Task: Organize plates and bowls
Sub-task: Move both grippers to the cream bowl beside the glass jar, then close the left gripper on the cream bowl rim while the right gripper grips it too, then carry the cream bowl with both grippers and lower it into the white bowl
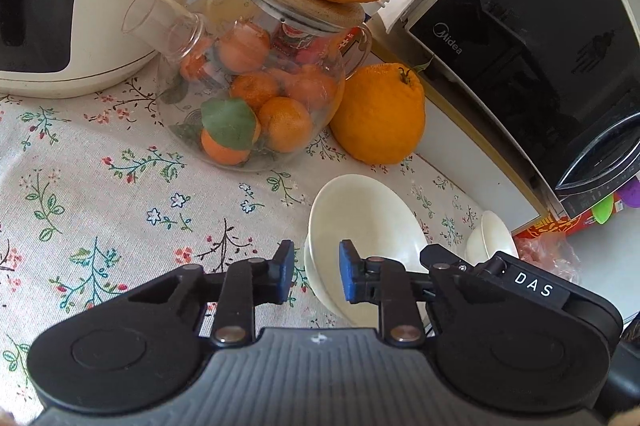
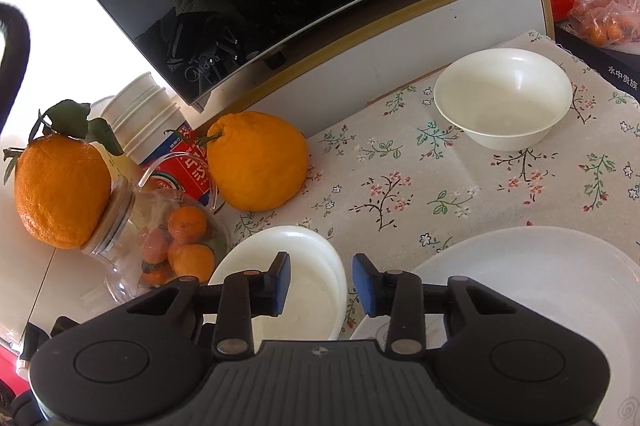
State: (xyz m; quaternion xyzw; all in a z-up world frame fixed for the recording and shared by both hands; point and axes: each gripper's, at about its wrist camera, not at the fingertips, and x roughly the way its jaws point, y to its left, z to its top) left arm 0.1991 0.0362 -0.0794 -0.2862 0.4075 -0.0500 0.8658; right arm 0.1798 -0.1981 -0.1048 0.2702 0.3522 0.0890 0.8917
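The left gripper (image 1: 316, 276) sits low over the near white bowl (image 1: 360, 226), its blue pads narrowly apart with the bowl's near-left rim running up between them; the left pad hangs just outside the wall and the right pad (image 1: 349, 276) just inside, and neither clearly presses on the rim, so the bowl looks straddled rather than clamped. In the right wrist view the right gripper (image 2: 322, 282) has its pads somewhat apart over the right edge of that same bowl (image 2: 304, 266), the left pad above the bowl's inside, the right pad (image 2: 366, 284) beyond the rim toward the large plate (image 2: 540, 274) lying just right of it. The second bowl (image 2: 504, 98) stands well ahead and to the right of the right gripper's fingers, so that hand seems nearer to it. The next move probably depends on the rim staying between the left pads.
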